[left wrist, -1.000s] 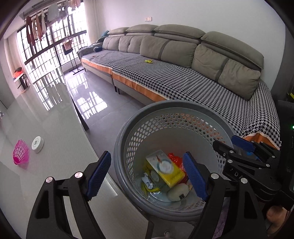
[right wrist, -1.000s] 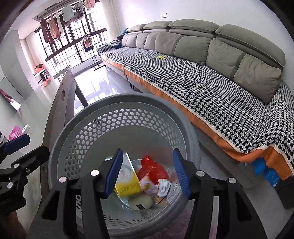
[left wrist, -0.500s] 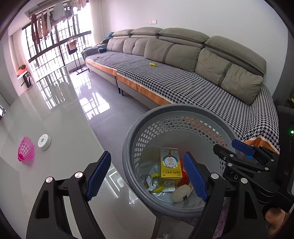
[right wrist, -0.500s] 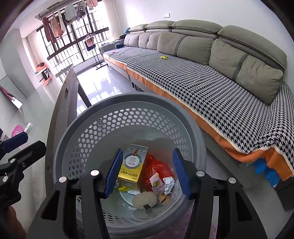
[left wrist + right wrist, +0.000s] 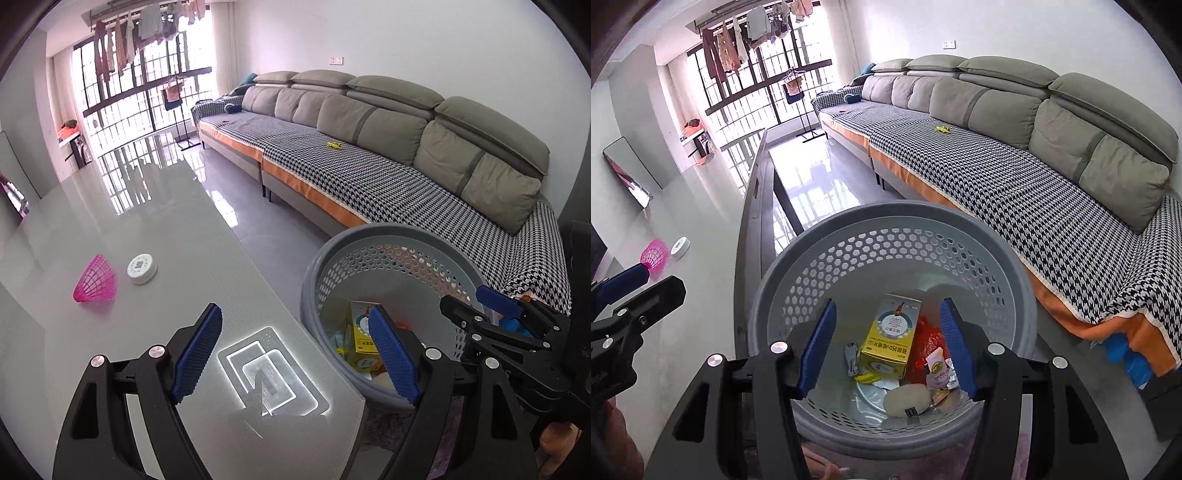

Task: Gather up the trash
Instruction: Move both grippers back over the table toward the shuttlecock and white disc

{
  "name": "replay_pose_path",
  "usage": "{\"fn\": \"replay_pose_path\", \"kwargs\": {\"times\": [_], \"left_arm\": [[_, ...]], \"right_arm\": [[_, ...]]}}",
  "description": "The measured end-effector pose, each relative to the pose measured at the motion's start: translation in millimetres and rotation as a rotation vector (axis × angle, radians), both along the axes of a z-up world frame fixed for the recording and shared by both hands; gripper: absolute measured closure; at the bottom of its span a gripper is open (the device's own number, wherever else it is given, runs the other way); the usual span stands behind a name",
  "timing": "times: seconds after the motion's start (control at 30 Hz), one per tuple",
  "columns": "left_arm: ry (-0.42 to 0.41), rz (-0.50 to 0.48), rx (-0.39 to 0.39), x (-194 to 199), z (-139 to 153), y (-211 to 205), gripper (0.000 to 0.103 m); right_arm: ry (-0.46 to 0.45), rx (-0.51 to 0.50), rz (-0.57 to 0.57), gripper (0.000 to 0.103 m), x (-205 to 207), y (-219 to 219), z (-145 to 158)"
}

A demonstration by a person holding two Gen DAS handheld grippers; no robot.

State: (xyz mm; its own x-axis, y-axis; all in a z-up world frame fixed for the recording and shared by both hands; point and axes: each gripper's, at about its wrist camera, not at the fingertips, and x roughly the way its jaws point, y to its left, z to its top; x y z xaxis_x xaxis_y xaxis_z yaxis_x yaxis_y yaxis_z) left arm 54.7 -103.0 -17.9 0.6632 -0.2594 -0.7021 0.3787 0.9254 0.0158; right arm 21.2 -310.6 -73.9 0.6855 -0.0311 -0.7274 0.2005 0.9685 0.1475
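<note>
A grey perforated trash basket [image 5: 849, 258] stands on the floor beside the table; it also shows in the left wrist view [image 5: 325, 266]. Inside lie a yellow box [image 5: 890, 341], a red wrapper [image 5: 925, 341], a pale oval object [image 5: 907, 399] and small scraps. My right gripper [image 5: 888, 349] is open and empty above the basket's mouth. My left gripper [image 5: 295, 352] is open and empty over the table's near corner, left of the basket. A pink mesh cone [image 5: 95, 280] and a white round puck [image 5: 142, 265] lie on the table [image 5: 110, 221].
A long grey sofa [image 5: 388, 155] with a houndstooth cover runs along the right wall, with a small yellow item [image 5: 334, 145] on it. Glossy floor lies between table and sofa. Barred windows and hanging clothes [image 5: 122, 40] are at the far end.
My left gripper has swung left from over the basket to over the table corner. The yellow box in the basket has settled. My right gripper has stayed above the basket.
</note>
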Motion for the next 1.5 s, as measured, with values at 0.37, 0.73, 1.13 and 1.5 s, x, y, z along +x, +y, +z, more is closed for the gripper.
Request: {"fn": "replay_pose_path", "kwargs": {"times": [0.37,0.73,1.13,1.5], "left_arm": [[-0.020,0.143,-0.006,5.9,7.3,76.5,0.023],[-0.032,0.307,-0.037,14.9,6.2,166.0,0.023],[-0.012,0.428,-0.045,16.7,-4.2,242.9,0.023],[-0.004,0.536,-0.034,14.3,-11.0,294.2,0.023]], "right_arm": [[-0.003,-0.001,0.111,0.046,14.9,61.3,10.0],[0.005,0.009,0.226,0.046,47.3,127.3,19.8],[0.027,-0.050,0.298,0.046,69.5,194.0,22.5],[0.053,-0.080,0.352,0.046,91.4,235.8,20.4]]}}
